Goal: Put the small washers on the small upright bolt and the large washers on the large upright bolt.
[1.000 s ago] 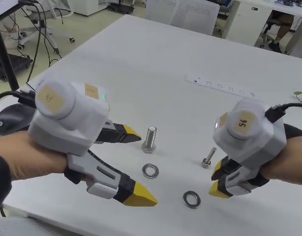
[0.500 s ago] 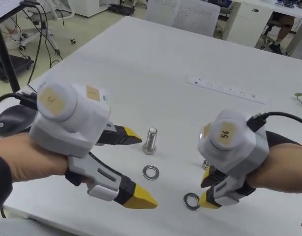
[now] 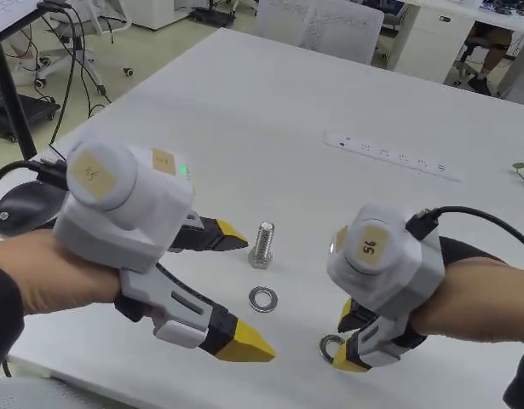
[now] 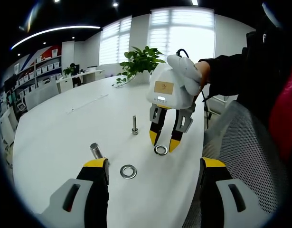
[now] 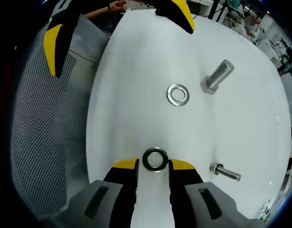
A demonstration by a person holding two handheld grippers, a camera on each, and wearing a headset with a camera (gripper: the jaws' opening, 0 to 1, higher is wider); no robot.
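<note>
Right gripper [image 5: 154,164] astride washer [image 5: 155,151] | 2 washers [image 5: 178,94] | 2 bolts [image 5: 217,79]

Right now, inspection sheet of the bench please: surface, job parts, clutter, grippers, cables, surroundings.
Surface: white table, plain top.
Job's things: large bolt and small bolt upright; washer flat beside the large bolt; second washer flat between the tips of the right gripper.
Clutter: power strip, far side.
Grippers: left gripper open wide; right gripper open, straddling the second washer.
Cables: black cable trailing from the right gripper.
Surroundings: potted plant, mesh chair.
</note>
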